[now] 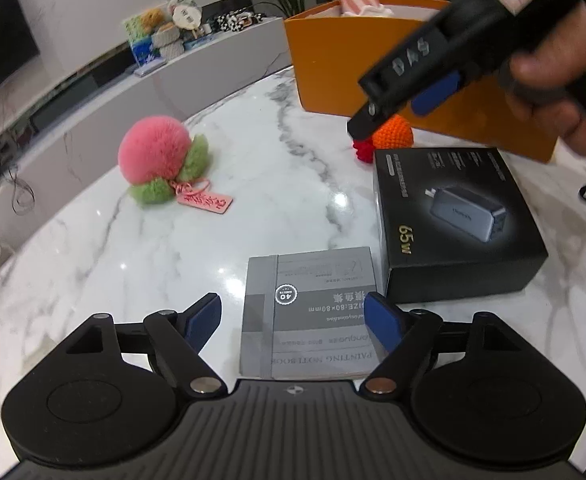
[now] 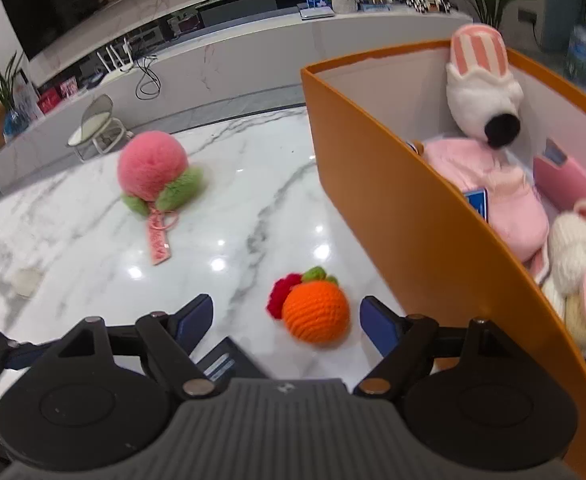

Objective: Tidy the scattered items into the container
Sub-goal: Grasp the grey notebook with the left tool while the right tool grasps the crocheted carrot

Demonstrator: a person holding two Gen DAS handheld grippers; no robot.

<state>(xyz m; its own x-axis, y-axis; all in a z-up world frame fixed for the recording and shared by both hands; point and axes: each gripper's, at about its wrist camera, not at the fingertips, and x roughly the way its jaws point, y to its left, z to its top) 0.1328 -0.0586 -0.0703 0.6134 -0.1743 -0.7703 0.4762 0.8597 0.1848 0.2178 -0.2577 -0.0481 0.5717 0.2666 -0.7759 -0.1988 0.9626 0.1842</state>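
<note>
Left tongs (image 1: 293,322) are spread wide with nothing gripped, and the grey notebook (image 1: 309,312) lies flat on the counter (image 1: 253,152) right between the tips. Right tongs (image 2: 287,320) gape empty too, the crochet orange (image 2: 316,311) sitting loose between them on the marble. Further back there's the black charger box (image 1: 453,220), the pink pompom (image 2: 153,172), and the orange container (image 2: 393,184) with plush toys inside.

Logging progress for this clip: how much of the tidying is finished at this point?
Partly done. The orange container already holds several plush toys. Nothing is held: the left hand-held gripper stands open over the grey notebook, the right hand-held gripper open around the crocheted orange. Also left: the black charger box and pink pompom.
</note>
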